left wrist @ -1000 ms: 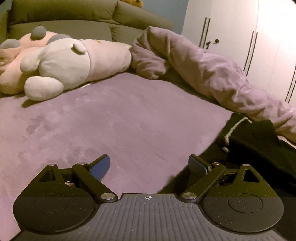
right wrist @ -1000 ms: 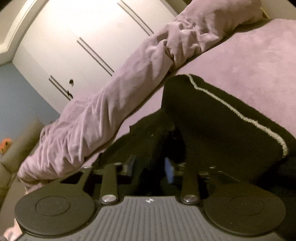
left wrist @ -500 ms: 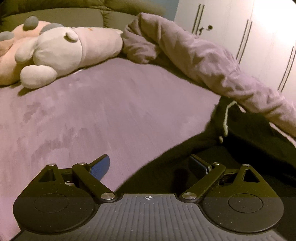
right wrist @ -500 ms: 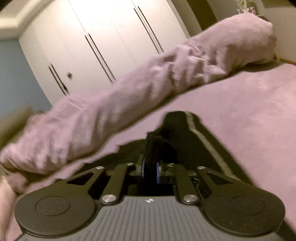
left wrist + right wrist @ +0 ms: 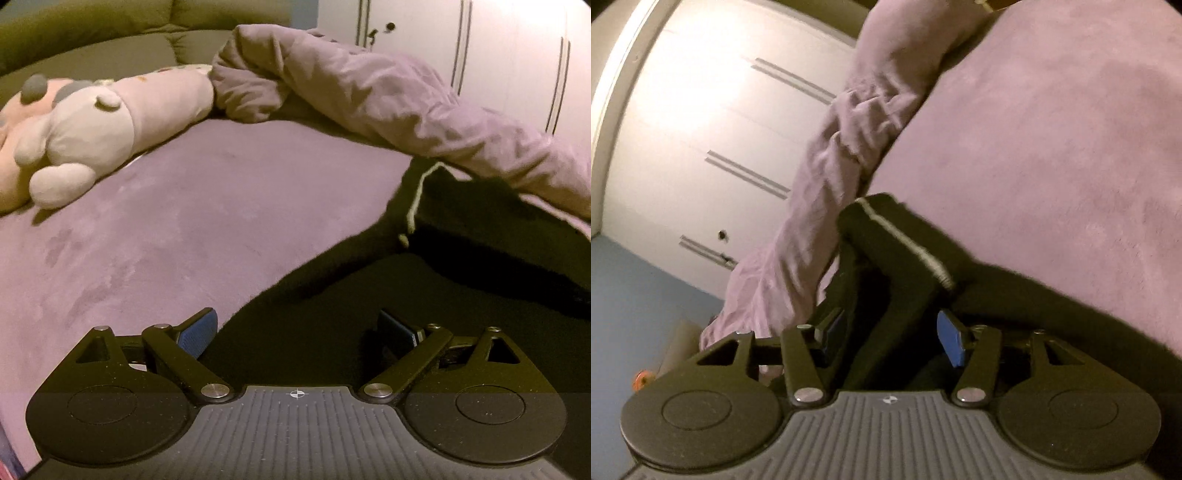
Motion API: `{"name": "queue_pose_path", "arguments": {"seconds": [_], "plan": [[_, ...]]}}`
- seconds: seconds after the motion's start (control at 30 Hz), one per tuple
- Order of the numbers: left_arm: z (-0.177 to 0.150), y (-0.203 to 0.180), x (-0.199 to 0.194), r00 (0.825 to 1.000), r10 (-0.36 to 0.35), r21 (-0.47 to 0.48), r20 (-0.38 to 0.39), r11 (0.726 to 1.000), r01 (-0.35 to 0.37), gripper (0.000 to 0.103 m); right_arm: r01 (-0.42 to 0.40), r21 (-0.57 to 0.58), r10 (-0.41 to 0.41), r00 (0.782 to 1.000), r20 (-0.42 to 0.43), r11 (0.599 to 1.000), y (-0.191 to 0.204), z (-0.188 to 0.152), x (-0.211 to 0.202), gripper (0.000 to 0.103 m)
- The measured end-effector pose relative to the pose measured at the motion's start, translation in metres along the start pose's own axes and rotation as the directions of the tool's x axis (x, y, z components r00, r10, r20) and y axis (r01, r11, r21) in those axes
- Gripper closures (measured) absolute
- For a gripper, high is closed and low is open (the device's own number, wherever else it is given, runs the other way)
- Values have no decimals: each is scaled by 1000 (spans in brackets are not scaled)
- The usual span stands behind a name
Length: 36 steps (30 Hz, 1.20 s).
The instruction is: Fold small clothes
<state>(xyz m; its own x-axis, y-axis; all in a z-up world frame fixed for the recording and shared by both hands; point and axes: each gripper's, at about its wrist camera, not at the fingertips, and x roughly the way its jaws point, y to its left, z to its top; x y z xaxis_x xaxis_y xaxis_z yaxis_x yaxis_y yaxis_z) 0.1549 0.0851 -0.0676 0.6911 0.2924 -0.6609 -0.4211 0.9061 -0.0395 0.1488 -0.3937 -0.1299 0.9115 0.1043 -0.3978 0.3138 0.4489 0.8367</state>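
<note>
Clothes lie on the bed: one black garment point(image 5: 332, 332) is spread on the purple bed cover point(image 5: 184, 221), near the rumpled purple blanket point(image 5: 369, 92). A pale cord point(image 5: 417, 195) hangs from the garment's far edge. In the right wrist view the same black garment point(image 5: 905, 251) shows a thin light stripe point(image 5: 905, 240) along a raised fold.

The left gripper point(image 5: 299, 328) is wide apart and holds nothing. Its blue pads sit low over the black cloth, one at the cloth's edge.

The right gripper point(image 5: 890, 336) is apart too. Black cloth sits between its blue pads, but the pads do not pinch it.

A big soft toy point(image 5: 85, 129) lies at the far side of the bed, well apart from the garment. White wardrobe doors point(image 5: 517, 55) stand behind the blanket.
</note>
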Motion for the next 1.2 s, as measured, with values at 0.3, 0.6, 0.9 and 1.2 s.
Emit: {"name": "queue_pose_path", "arguments": {"seconds": [0.3, 0.6, 0.9, 1.2], "plan": [[0, -2, -10, 1000, -2, 17, -23, 1000, 3, 6, -2, 138, 11, 998, -68, 990, -9, 11, 58, 58], [2, -17, -4, 1000, 15, 57, -10, 998, -14, 6, -46, 271, 36, 999, 40, 962, -43, 25, 66, 93], [26, -56, 39, 992, 37, 321, 125, 944, -76, 6, -18, 212, 14, 1000, 19, 977, -33, 22, 63, 87], [39, -80, 100, 991, 40, 419, 127, 904, -90, 9, 4, 29, -3, 1000, -26, 1000, 0, 16, 70, 67]]}}
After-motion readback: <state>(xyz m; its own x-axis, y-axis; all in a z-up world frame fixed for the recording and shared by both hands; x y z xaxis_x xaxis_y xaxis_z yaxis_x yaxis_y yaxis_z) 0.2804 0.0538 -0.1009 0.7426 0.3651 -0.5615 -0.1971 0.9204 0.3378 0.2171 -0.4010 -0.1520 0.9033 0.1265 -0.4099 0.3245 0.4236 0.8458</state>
